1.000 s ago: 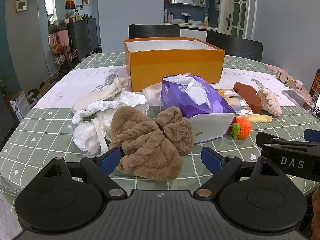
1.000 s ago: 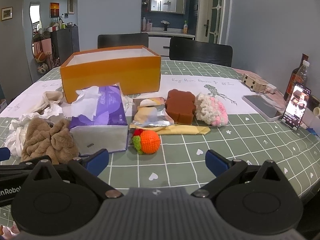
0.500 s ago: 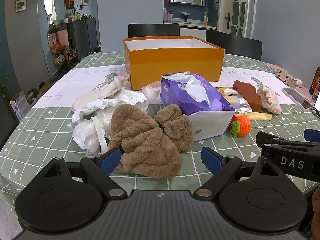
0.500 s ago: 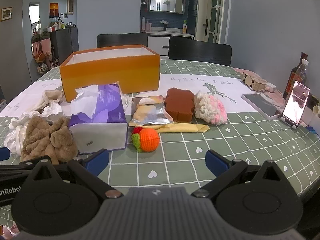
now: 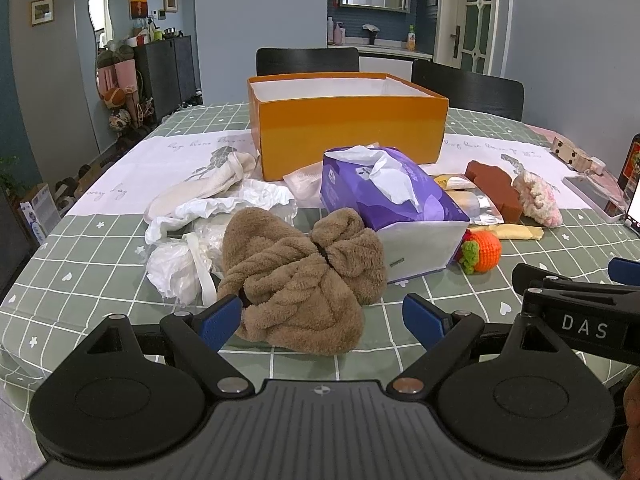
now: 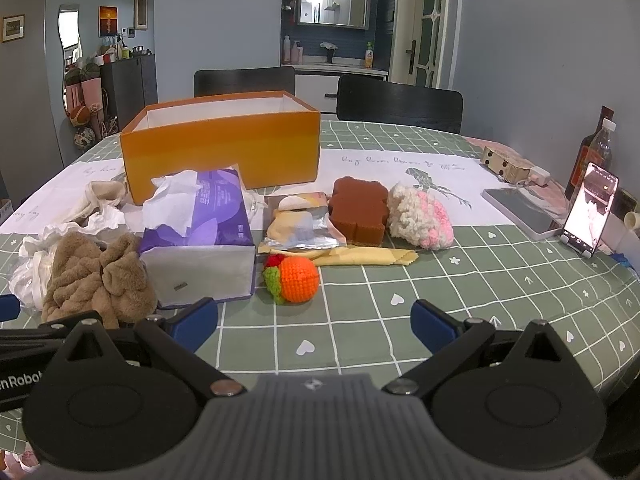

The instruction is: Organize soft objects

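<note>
Brown plush (image 5: 298, 280) lies between the left gripper (image 5: 322, 318)'s spread fingers, seemingly untouched; right gripper (image 6: 314, 320) released.

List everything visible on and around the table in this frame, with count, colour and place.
box: 1, orange, open, table middle-back
tissue pack: 1, purple, before box
plush cloth: 1, brown, front left
crochet ball: 1, orange with green, right of tissue pack
sponge: 1, brown, right of box
crochet puff: 1, white-pink, beside sponge
yellow cloth: 1, before sponge
plastic bags: white, left
phones: 2, far right
chairs: 2, black, behind
left gripper: open, near plush cloth
right gripper: open
</note>
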Tool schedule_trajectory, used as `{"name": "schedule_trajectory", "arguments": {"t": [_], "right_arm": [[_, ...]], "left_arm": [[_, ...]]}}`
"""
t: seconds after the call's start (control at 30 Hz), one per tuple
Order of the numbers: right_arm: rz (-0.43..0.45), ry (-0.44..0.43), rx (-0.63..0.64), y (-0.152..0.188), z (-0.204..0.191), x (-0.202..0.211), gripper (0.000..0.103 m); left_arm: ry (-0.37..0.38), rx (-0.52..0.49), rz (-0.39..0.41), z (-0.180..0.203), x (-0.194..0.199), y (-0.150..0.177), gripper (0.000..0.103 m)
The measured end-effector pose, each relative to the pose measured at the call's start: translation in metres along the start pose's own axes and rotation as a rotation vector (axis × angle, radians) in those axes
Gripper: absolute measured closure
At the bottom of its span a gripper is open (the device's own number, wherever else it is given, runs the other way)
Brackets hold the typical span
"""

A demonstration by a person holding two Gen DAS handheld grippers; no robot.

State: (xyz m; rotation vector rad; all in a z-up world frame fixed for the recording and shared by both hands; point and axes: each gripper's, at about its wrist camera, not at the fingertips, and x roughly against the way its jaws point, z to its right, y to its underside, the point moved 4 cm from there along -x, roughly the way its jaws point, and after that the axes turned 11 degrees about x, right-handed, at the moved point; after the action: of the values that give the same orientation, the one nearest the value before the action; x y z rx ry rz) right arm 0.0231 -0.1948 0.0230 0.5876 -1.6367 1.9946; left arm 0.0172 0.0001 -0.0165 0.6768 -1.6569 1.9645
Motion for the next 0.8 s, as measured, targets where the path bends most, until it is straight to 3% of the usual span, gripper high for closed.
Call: {"name": "schedule_trajectory", "arguments": {"t": [0.8], "right_arm": [[0.017,-0.001,-0.011,0.0012,0.0046,0.0041,0.002]], "left_arm": [[0.008,-0.01,0.006,0.0057,0.0047,-0.001,0.0]]}}
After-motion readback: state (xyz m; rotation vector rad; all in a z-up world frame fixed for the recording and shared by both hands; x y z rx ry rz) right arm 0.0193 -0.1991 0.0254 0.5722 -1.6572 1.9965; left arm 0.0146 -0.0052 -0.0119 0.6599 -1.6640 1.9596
